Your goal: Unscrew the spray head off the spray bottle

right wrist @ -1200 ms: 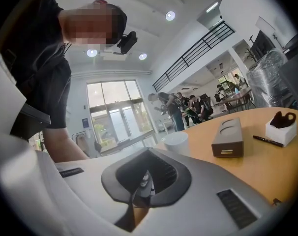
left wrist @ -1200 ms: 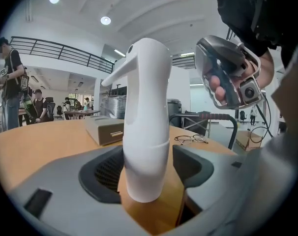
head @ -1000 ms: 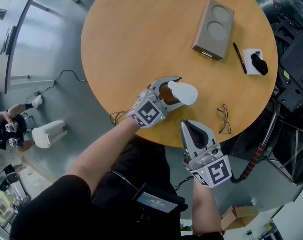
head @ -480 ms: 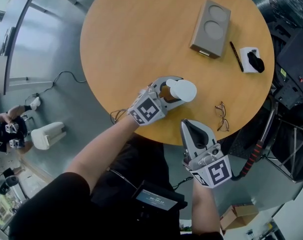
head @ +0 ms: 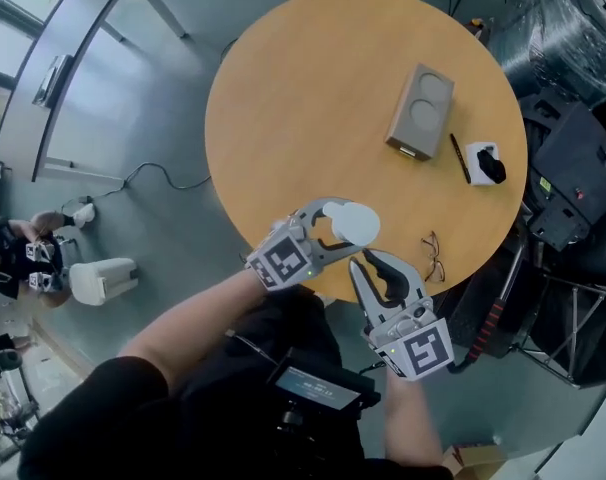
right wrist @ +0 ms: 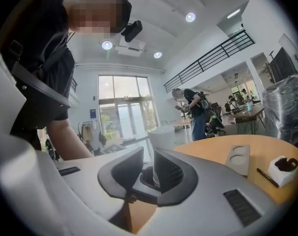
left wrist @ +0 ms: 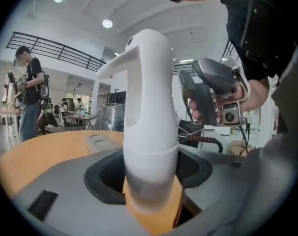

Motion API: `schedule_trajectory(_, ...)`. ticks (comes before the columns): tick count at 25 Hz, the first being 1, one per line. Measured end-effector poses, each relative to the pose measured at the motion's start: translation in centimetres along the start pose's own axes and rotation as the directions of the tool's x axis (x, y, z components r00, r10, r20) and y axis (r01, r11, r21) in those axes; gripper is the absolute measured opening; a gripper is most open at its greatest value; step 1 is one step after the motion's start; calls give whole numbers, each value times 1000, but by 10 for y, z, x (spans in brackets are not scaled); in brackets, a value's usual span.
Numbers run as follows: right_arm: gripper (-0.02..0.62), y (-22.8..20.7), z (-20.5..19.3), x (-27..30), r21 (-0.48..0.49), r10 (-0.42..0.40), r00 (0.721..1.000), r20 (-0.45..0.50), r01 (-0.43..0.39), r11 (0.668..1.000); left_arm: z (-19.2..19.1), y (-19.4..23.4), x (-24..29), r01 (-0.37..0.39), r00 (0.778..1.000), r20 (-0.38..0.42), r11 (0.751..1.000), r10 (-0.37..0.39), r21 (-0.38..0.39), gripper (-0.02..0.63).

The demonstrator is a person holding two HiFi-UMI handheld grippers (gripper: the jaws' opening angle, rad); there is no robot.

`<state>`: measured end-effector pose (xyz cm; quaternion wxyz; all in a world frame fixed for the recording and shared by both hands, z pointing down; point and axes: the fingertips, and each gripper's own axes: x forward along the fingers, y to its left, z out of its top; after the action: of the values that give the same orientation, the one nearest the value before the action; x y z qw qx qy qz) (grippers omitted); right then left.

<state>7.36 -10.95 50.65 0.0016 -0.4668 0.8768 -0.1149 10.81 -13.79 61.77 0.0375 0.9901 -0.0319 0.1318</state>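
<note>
The spray bottle stands near the front edge of the round table [head: 283, 98], its white spray head [head: 355, 224] on top. In the left gripper view the white head [left wrist: 148, 107] rises above the amber bottle body [left wrist: 156, 215]. My left gripper [head: 333, 230] is shut on the bottle body, one jaw on each side [left wrist: 149, 193]. My right gripper [head: 368, 261] hangs just in front of the spray head, off the table edge. Its jaws are opening, a narrow gap apart, with nothing between them [right wrist: 148, 156]. Through that gap the white head [right wrist: 161, 139] shows beyond.
A grey block [head: 421, 111] with two round recesses lies at the back right. Beside it are a black pen [head: 459, 158] and a white box [head: 483, 163] holding a black object. Glasses [head: 430, 256] lie near the table's right edge. A white appliance [head: 101, 278] sits on the floor.
The head camera has pulled back, so the table looks smaller. My right gripper has come closer to the spray head and its jaws have parted slightly. The left gripper keeps its hold.
</note>
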Motion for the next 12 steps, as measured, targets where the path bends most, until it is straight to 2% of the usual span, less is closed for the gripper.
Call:
schedule_trajectory(4, 108, 30, 31, 6, -1, 29, 999, -20, -29, 1000, 29, -13, -43, -40, 999, -6, 999, 40, -12, 304)
schedule_trajectory(12, 145, 69, 75, 15, -57, 83, 994, -70, -87, 995, 79, -26, -85, -51, 999, -12, 998, 51, -36, 304)
